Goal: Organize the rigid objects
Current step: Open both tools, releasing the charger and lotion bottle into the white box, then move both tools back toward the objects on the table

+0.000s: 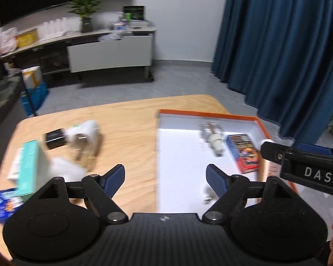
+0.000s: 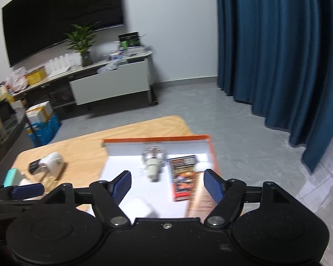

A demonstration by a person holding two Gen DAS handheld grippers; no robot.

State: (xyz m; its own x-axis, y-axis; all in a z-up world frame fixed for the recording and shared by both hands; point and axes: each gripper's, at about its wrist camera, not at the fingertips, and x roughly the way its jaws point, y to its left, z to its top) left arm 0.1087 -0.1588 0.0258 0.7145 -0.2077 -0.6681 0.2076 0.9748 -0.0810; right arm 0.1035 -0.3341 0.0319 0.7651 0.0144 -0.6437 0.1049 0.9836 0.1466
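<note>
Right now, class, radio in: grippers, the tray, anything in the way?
Left gripper open, empty. Right gripper open, empty. Orange-rimmed tray holds red card box and clear bottle. Teal box, black box still outside on table.

orange-rimmed white tray, teal box

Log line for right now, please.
left gripper: open, empty | right gripper: open, empty | tray: holds card box, bottle | table: other items loose

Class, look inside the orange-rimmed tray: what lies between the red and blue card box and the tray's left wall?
A clear bottle with a cream cap lies between the card box and the left wall of the tray; otherwise the floor is bare white. Both wrist views show it.
</note>
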